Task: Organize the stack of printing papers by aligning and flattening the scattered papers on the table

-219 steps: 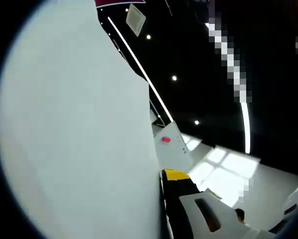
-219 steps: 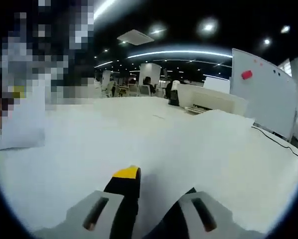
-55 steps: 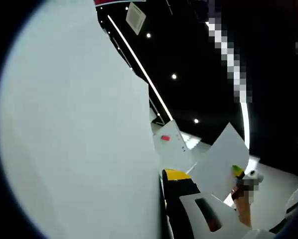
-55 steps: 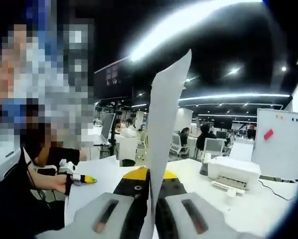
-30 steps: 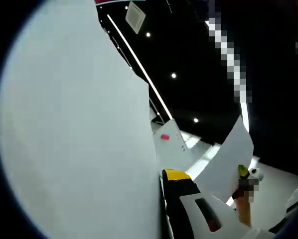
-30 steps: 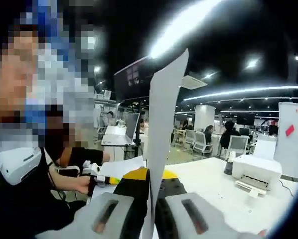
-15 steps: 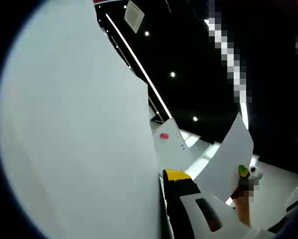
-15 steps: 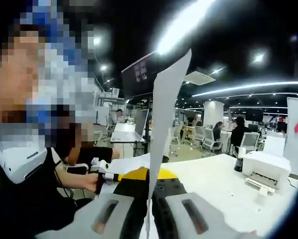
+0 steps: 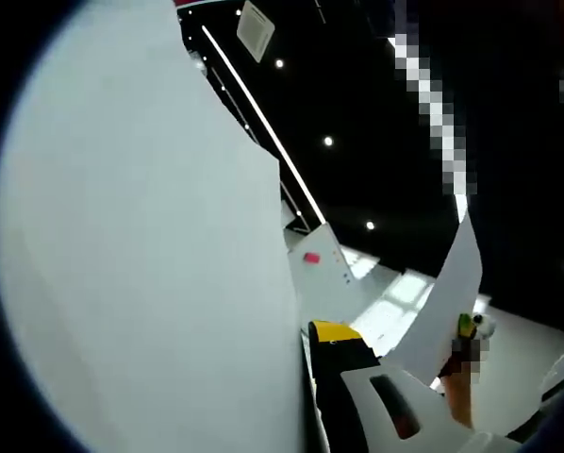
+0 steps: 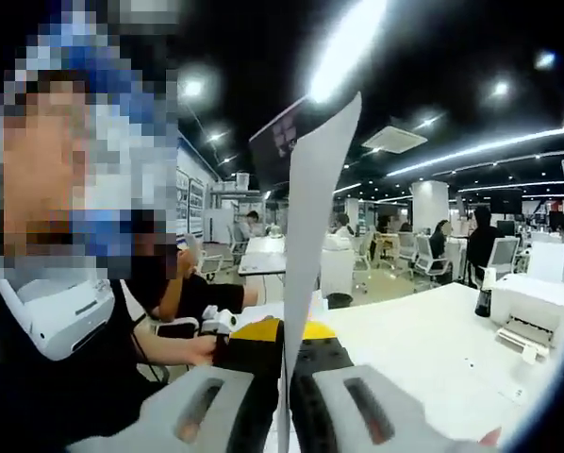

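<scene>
Paper sheets occupy both views. Left gripper view, left to right: a large white sheet [image 9: 141,255] stands edge-on against the left gripper [image 9: 331,396], covering the left half of the picture; only one of this gripper's jaws shows, pale with a yellow-and-black tip, lying against the sheet, so whether it grips the sheet cannot be told. Beyond it stands a whiteboard [image 9: 322,274] bearing a red magnet. Further right, a second sheet [image 9: 442,302] rises at a slant, held from below by the right gripper [image 9: 465,330], seen small with a yellow-green tip.

Right gripper view, left to right: a person's dark sleeve and hand [image 10: 199,347] hold the left gripper [image 10: 216,326] low at the left. At centre, the right gripper [image 10: 284,401] has its two grey jaws closed tight on a single upright sheet [image 10: 315,208], seen nearly edge-on and raised above the white table [image 10: 423,349]. At far right, a white printer [image 10: 532,311] sits on the table.
</scene>
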`<action>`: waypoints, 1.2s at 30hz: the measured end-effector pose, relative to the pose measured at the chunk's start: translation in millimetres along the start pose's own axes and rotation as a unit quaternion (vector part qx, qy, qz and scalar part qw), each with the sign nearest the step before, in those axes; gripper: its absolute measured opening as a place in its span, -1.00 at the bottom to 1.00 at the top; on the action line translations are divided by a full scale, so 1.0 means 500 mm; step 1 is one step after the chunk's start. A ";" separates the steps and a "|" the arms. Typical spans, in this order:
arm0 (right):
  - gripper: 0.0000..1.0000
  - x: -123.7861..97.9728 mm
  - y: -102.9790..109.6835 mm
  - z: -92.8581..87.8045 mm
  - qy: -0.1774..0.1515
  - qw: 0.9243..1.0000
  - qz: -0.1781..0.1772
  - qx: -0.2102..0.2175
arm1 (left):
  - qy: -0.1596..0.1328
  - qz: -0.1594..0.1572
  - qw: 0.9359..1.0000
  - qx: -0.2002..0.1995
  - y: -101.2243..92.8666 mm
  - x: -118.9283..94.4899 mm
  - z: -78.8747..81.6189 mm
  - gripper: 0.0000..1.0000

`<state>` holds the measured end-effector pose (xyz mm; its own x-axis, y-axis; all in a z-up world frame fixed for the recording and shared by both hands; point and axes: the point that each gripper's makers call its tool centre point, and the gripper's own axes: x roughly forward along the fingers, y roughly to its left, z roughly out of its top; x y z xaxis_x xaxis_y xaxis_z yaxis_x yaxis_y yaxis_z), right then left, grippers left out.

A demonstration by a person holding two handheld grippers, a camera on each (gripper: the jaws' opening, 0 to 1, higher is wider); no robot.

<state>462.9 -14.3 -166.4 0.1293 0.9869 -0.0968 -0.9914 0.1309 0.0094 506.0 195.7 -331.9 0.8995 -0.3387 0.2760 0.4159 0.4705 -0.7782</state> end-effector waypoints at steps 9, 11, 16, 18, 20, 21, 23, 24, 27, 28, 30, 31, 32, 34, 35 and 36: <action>-1.00 0.038 -0.015 -0.045 0.037 0.999 0.006 0.012 | 0.001 -0.001 1.000 0.001 -0.002 0.000 -0.001 -0.82; -1.00 0.045 -0.018 -0.051 0.042 0.999 0.006 0.011 | 0.001 -0.002 1.000 -0.001 -0.002 0.000 -0.001 -0.82; -1.00 0.063 -0.032 -0.066 0.056 0.998 0.005 0.014 | 0.002 -0.003 1.000 -0.001 -0.004 0.000 -0.002 -0.82; -1.00 0.070 -0.042 -0.072 0.061 0.998 0.000 0.012 | 0.002 -0.004 1.000 -0.002 -0.004 0.000 -0.002 -0.82; -1.00 0.077 -0.052 -0.078 0.068 0.998 -0.006 0.011 | 0.003 -0.005 1.000 -0.002 -0.004 -0.001 -0.002 -0.82; -1.00 0.081 -0.057 -0.082 0.070 0.997 -0.009 0.009 | 0.003 -0.006 1.000 -0.002 -0.004 -0.001 -0.002 -0.82; -1.00 0.086 -0.065 -0.088 0.074 0.997 -0.014 0.004 | 0.004 -0.007 1.000 -0.003 -0.004 -0.001 -0.002 -0.81; -1.00 0.089 -0.071 -0.090 0.075 0.997 -0.019 0.000 | 0.005 -0.008 1.000 -0.003 -0.004 -0.001 -0.002 -0.81; -1.00 0.098 -0.088 -0.097 0.081 0.996 -0.030 -0.010 | 0.005 -0.009 1.000 -0.003 -0.004 -0.001 -0.002 -0.81; -1.00 0.102 -0.092 -0.099 0.083 0.996 -0.033 -0.012 | 0.005 -0.009 1.000 -0.003 -0.004 -0.001 -0.002 -0.81; -1.00 0.109 -0.101 -0.105 0.089 0.995 -0.035 -0.012 | 0.006 -0.010 1.000 -0.002 -0.005 -0.001 -0.003 -0.81; -1.00 0.112 -0.105 -0.108 0.091 0.995 -0.036 -0.013 | 0.006 -0.010 1.000 -0.001 -0.006 -0.001 -0.003 -0.81; -1.00 0.115 -0.108 -0.111 0.093 0.995 -0.038 -0.016 | 0.006 -0.010 1.000 -0.001 -0.006 -0.001 -0.003 -0.81; -1.00 0.120 -0.115 -0.118 0.098 0.994 -0.043 -0.022 | 0.007 -0.010 1.000 -0.001 -0.006 -0.001 -0.003 -0.81; -1.00 0.122 -0.118 -0.120 0.100 0.994 -0.045 -0.025 | 0.007 -0.010 1.000 0.000 -0.006 -0.001 -0.004 -0.81; -1.00 0.125 -0.123 -0.124 0.101 0.993 -0.049 -0.029 | 0.007 -0.011 1.000 0.000 -0.006 0.000 -0.004 -0.81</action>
<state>530.4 33.3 -234.7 0.2234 0.9296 -0.2931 -0.9747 0.2135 -0.0660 504.3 193.0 -330.8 0.8886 -0.3597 0.2845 0.4348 0.4637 -0.7719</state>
